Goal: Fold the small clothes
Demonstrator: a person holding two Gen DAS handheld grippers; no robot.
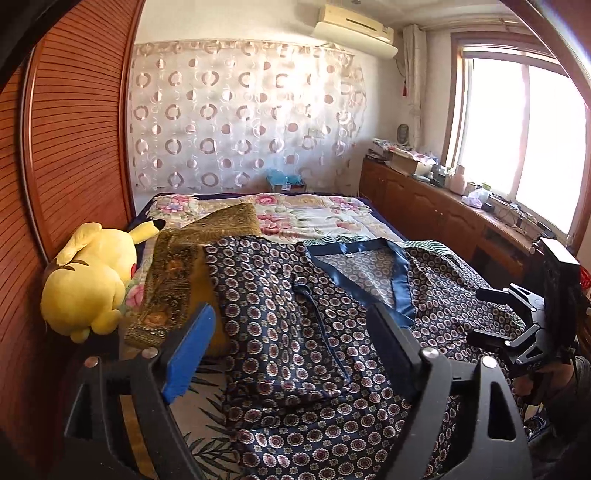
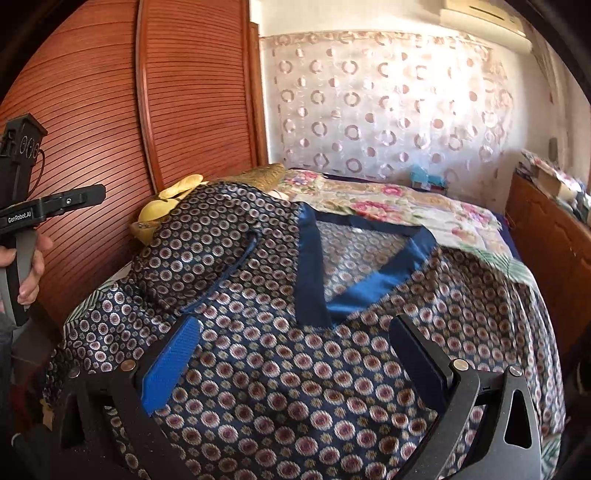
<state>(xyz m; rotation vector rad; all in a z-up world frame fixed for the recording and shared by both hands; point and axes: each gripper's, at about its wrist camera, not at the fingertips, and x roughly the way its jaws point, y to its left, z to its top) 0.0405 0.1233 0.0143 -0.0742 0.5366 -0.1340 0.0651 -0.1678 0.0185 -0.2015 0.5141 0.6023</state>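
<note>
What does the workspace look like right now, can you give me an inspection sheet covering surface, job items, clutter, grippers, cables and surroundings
Surface: bed with a floral cover.
Job's things: navy patterned garment with a blue satin collar, spread on the bed, one side folded over the middle.
Clutter: yellow plush toy and gold-brown embroidered cushion at the garment's left.
Grippers: left gripper open, nothing between the fingers; right gripper open above the garment, holding nothing.
Cables: a few thin wires on the windowsill, away from the work.
Surroundings: wooden slatted wardrobe, circle-pattern curtain, air conditioner, window, low wooden cabinets with small items on top.
</note>
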